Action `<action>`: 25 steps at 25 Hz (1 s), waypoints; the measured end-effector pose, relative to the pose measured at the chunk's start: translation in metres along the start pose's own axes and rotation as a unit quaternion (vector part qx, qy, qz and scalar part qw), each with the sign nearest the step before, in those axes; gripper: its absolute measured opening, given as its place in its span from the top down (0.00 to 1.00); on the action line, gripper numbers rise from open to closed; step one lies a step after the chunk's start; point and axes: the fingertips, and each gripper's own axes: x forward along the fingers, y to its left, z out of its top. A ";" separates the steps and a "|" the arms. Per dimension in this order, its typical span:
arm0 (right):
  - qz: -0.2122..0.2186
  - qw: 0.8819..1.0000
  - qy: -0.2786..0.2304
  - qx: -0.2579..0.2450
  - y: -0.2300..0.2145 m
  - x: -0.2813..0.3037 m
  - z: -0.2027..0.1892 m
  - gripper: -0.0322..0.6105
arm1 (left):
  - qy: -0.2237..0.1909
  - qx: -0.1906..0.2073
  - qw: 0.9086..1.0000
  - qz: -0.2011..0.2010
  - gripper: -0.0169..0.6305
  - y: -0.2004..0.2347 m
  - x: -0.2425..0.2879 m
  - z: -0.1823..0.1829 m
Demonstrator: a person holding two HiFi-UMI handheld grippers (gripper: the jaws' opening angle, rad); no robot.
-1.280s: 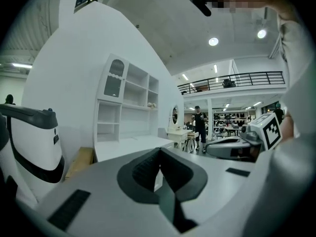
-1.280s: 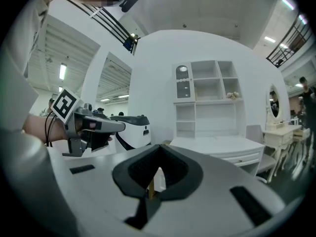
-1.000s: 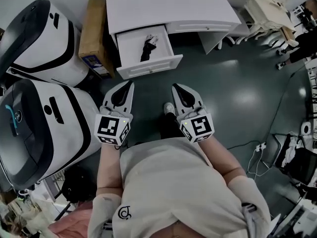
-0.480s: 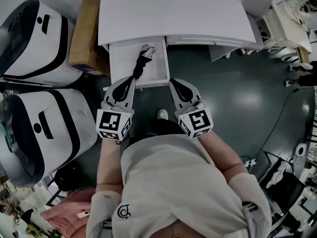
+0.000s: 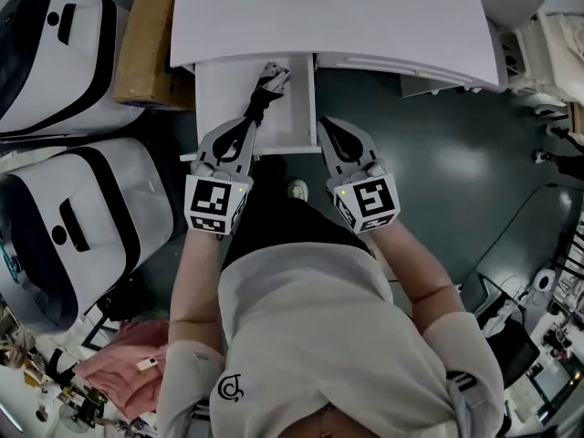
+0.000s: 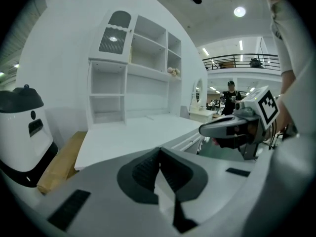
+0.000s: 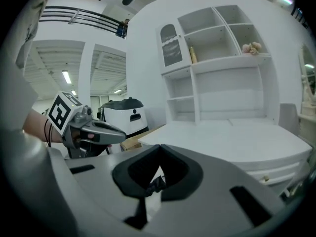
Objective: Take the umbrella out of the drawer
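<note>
Drawer (image 5: 212, 99), white, pulled out from under the front edge of a white bench (image 5: 328, 16), seen from above. A black folded umbrella (image 5: 262, 99) lies inside it, its far end, which shows some lighter parts, toward 12 o'clock and its near end toward 6 o'clock. The left hand-held gripper (image 5: 242, 133) has its jaws pressed together with nothing between them, its tip over the umbrella's 6 o'clock end (whether it touches cannot be told). The right hand-held gripper (image 5: 328, 133) also has its jaws together and empty, at about 4 o'clock from the umbrella, just outside the drawer's right wall.

The umbrella is probably light, with a stiff core under soft, slippery folded cloth, so a pinch on loose fabric alone could slide off. The firmest hold is likely across the middle of the bundle, squeezing down to the shaft. The jaws would first need to open.
</note>
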 end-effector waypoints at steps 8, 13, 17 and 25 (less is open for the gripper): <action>0.000 0.999 0.043 0.018 -0.017 0.062 -0.027 0.94 | 0.092 -0.014 0.995 -0.027 0.96 0.036 0.065 -0.057; -0.011 0.996 0.084 0.040 -0.033 0.089 -0.055 0.94 | 0.145 -0.027 0.987 -0.068 0.84 0.047 0.099 -0.087; -0.027 0.993 0.093 0.062 -0.044 0.106 -0.064 0.94 | 0.183 -0.035 0.978 -0.098 0.73 0.053 0.122 -0.113; -0.047 0.990 0.106 0.082 -0.064 0.132 -0.080 0.94 | 0.237 -0.057 0.962 -0.121 0.45 0.057 0.171 -0.164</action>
